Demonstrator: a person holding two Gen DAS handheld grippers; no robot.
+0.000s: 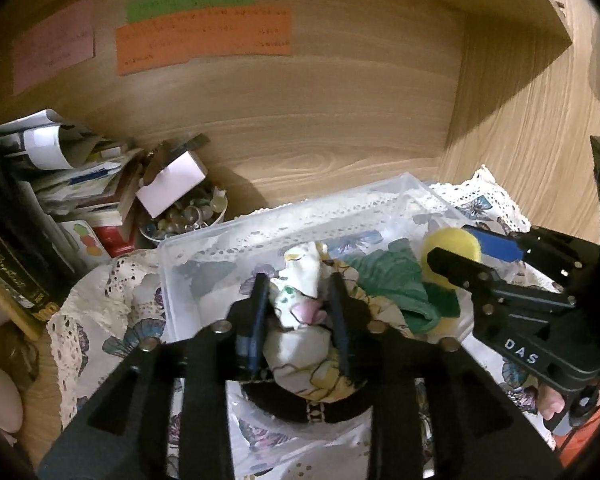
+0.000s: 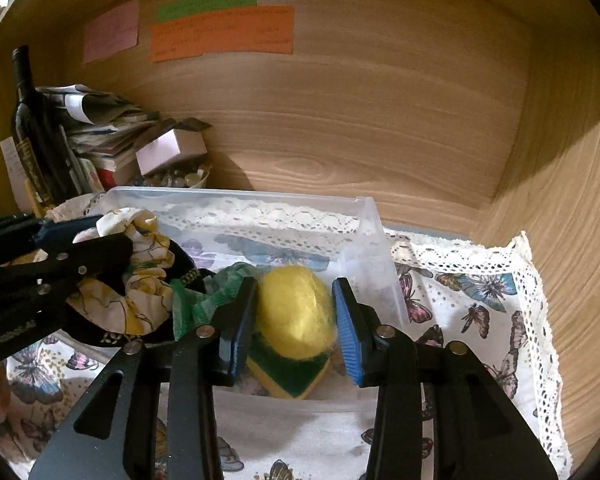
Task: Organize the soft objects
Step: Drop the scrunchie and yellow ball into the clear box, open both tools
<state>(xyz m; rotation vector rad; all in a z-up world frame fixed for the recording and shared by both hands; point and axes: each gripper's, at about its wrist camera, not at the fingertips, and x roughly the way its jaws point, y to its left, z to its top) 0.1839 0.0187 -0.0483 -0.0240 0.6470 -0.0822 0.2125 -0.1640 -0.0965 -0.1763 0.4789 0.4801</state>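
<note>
Left claw (image 1: 300,300) grips crumpled floral cloth (image 1: 300,320); right claw (image 2: 294,320), spread, flanks fuzzy yellow ball (image 2: 296,312).

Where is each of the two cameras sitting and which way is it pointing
Left wrist: rides the left gripper, looking down-forward into the clear plastic bin at the floral cloth bundle it grips; the right gripper enters from the right.
Right wrist: rides the right gripper, facing the fuzzy yellow ball between its jaws; the left gripper shows at left.
Shared: bin, bundle, ball, green knit cloth, wooden back panel.
</note>
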